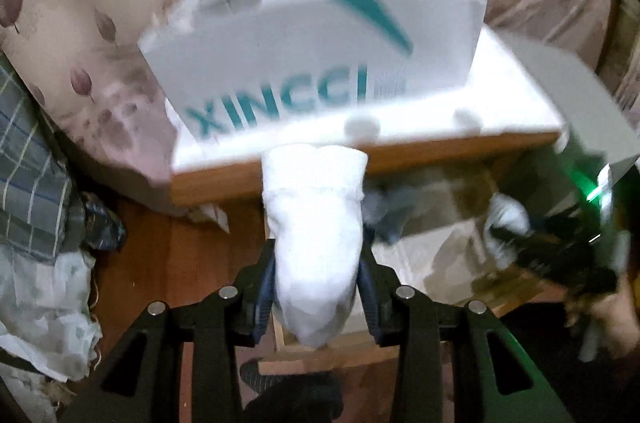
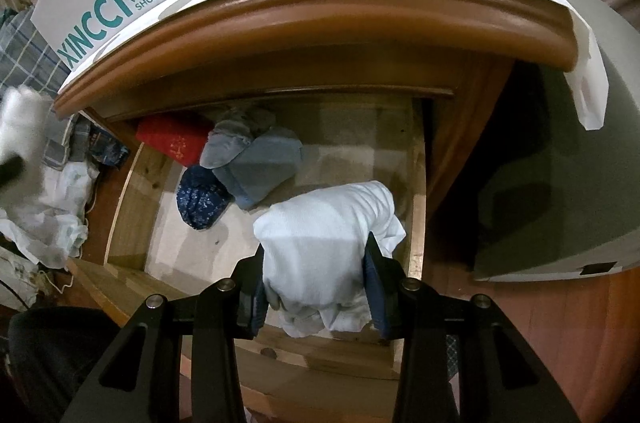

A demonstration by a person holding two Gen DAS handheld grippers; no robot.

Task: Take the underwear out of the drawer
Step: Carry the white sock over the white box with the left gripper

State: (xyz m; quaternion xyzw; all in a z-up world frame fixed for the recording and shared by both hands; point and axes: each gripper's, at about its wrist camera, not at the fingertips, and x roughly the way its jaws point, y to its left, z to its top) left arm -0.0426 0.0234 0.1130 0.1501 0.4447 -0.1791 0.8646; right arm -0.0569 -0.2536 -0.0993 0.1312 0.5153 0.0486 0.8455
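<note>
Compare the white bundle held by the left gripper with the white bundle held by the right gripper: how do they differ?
The left gripper grips a thick white knit roll with a ribbed cuff, hanging in front of the dresser top; the right gripper grips a thinner, loosely crumpled white garment low inside the open drawer. The roll looks compact and tubular; the garment spreads wider than the fingers. Both are white fabric, each clamped between blue-padded fingers.

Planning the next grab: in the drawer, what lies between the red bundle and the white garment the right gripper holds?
Right wrist view: a grey-blue bundle lies between the red bundle and white garment.
</note>
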